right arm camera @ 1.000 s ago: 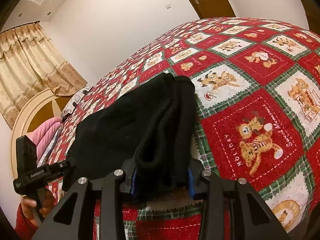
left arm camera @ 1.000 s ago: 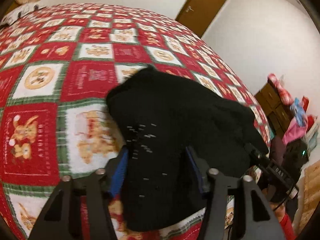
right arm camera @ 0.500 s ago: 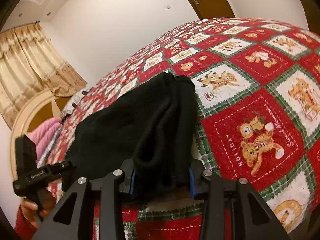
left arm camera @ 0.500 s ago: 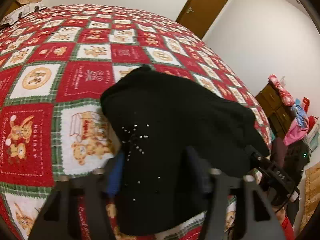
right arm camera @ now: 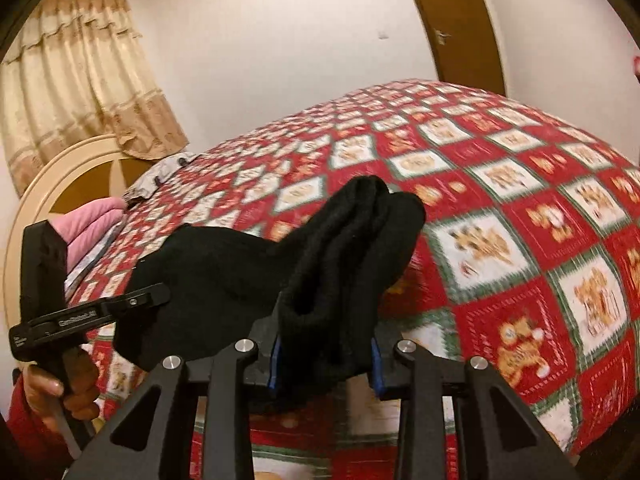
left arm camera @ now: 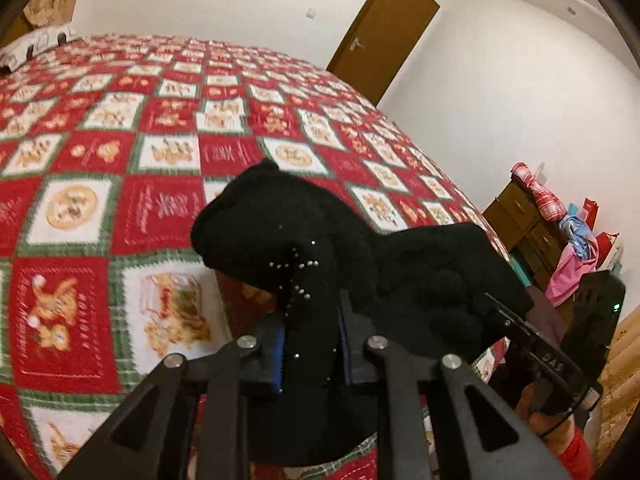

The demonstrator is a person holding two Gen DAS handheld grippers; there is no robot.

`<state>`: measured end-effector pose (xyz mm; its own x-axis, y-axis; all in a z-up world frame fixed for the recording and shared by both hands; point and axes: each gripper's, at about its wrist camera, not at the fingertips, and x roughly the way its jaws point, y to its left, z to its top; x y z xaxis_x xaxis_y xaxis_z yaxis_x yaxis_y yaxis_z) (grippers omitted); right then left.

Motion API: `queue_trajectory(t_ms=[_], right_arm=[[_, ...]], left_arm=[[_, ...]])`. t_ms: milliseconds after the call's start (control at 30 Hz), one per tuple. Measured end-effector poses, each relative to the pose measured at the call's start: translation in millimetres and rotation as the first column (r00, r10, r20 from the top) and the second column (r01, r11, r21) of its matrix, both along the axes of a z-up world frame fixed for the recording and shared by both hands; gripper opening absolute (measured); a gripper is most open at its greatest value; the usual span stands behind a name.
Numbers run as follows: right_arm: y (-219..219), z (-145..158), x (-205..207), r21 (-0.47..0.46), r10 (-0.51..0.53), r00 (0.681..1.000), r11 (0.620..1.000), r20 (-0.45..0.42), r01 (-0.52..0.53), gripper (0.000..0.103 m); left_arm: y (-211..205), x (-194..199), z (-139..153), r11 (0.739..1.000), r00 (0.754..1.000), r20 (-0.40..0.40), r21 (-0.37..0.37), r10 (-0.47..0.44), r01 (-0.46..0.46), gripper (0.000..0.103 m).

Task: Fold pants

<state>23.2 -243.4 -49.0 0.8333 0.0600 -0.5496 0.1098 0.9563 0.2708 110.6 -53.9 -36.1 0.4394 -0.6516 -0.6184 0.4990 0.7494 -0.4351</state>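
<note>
The black pants (left arm camera: pixel 304 240) with small silver studs hang bunched between both grippers, lifted off the red, white and green patterned bedspread (left arm camera: pixel 120 152). My left gripper (left arm camera: pixel 312 340) is shut on one end of the pants. My right gripper (right arm camera: pixel 324 352) is shut on the other thick folded end (right arm camera: pixel 352 248). The right gripper also shows at the right of the left wrist view (left arm camera: pixel 540 352). The left gripper shows at the left of the right wrist view (right arm camera: pixel 88 316), with cloth sagging between them.
A brown door (left arm camera: pixel 384 32) stands in the far wall. A wooden dresser (left arm camera: pixel 528 220) piled with clothes (left arm camera: pixel 576 248) is right of the bed. A curved headboard (right arm camera: pixel 52 184), pink pillow (right arm camera: pixel 92 220) and beige curtains (right arm camera: pixel 80 72) lie at the bed's head.
Both grippers have risen and lifted the pants off the bedspread. The left gripper's jaws have closed in on the cloth, and the pants now sag between the two grippers.
</note>
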Motion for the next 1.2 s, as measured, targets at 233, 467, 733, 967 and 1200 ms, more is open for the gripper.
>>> queue_trajectory(t_ms=[233, 467, 733, 967, 1200], right_arm=[[28, 7, 16, 0.027, 0.062, 0.998, 0.998, 0.007, -0.062, 0.033], [55, 13, 33, 0.026, 0.124, 0.992, 0.992, 0.014, -0.124, 0.033], [107, 29, 94, 0.022, 0.262, 0.963, 0.964, 0.056, -0.264, 0.033], [166, 28, 163, 0.034, 0.389, 0.916, 0.919, 0.099, -0.393, 0.033], [212, -11, 219, 0.071, 0.448, 0.892, 0.89, 0.061, -0.451, 0.033]], left_arm=[[26, 6, 7, 0.998, 0.998, 0.031, 0.035, 0.046, -0.047, 0.021], [58, 12, 9, 0.993, 0.993, 0.038, 0.028, 0.11, -0.111, 0.021], [111, 35, 23, 0.971, 0.969, 0.082, 0.034, 0.233, -0.236, 0.021], [168, 64, 36, 0.919, 0.914, 0.166, 0.078, 0.371, -0.388, 0.021], [203, 93, 13, 0.854, 0.86, 0.205, 0.144, 0.468, -0.5, 0.021]])
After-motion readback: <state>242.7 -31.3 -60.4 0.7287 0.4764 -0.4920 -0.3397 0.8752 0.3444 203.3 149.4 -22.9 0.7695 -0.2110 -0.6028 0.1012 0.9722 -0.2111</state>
